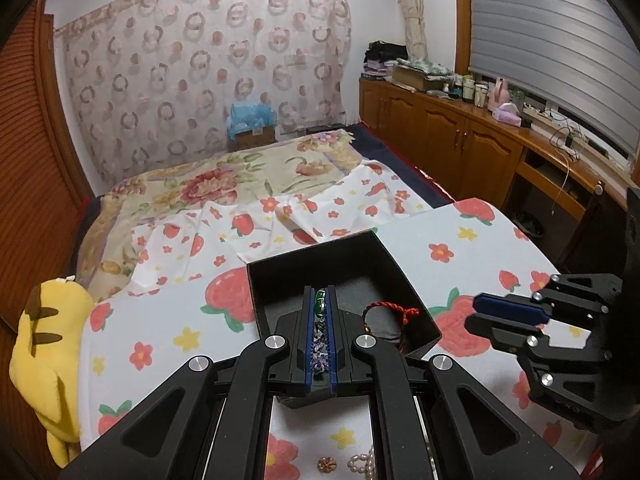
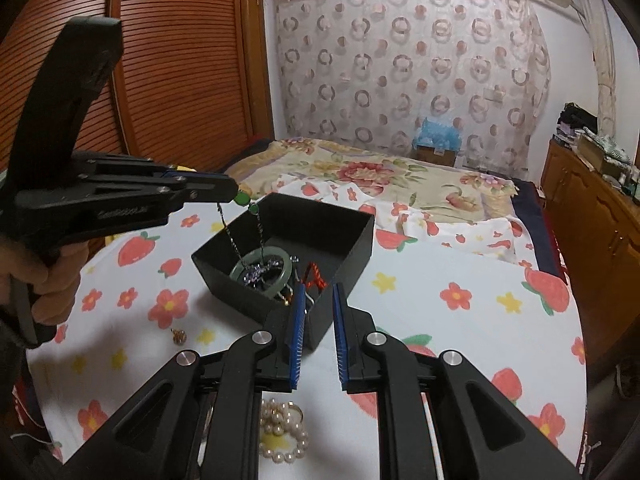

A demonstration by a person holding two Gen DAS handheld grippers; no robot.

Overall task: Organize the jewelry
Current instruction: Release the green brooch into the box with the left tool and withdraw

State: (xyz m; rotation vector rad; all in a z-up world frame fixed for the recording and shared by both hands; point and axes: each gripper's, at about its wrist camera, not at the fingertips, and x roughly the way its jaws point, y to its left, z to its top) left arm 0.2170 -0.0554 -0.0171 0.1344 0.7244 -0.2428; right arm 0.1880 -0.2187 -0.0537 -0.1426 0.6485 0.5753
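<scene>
Pearl beads of a cream-coloured bracelet [image 2: 282, 436] lie closest to the right wrist camera, on the white cloth-covered surface [image 2: 440, 264] printed with red strawberries and flowers, partly hidden under the black frame of the right gripper [image 2: 319, 336]. Its blue-padded jaws stand a moderate way apart with nothing between them, just short of the near corner of the open black rectangular box [image 2: 344, 236].

Inside that box rest a pale green jade bangle [image 2: 244, 266], a red braided cord bracelet [image 2: 314, 274] and some small silvery pieces that are too tangled to tell apart. A thin dark beaded chain necklace with green stones [image 2: 242, 200] hangs from the left gripper [image 2: 230, 190], which is held by a hand [image 2: 48, 276] above the far left edge of the box; its two strands drop down into the box, where a purplish sparkling cluster lies across the bangle.

From the left wrist view, the left gripper [image 1: 320, 308] has its blue pads drawn nearly together, pinching the necklace [image 1: 320, 300], with a green stone showing at the tips and purplish beads lower in the narrow gap. The box [image 1: 380, 256] sits directly below and ahead, the red cord [image 1: 400, 314] on its dark floor. The right gripper [image 1: 486, 314] comes in from the right, beside the box. A small bronze flower-shaped ornament [image 1: 327, 465] lies on the cloth beside the pearls [image 1: 362, 465] at the bottom edge. A yellow plush toy [image 1: 48, 360] sits at the left of the surface.
</scene>
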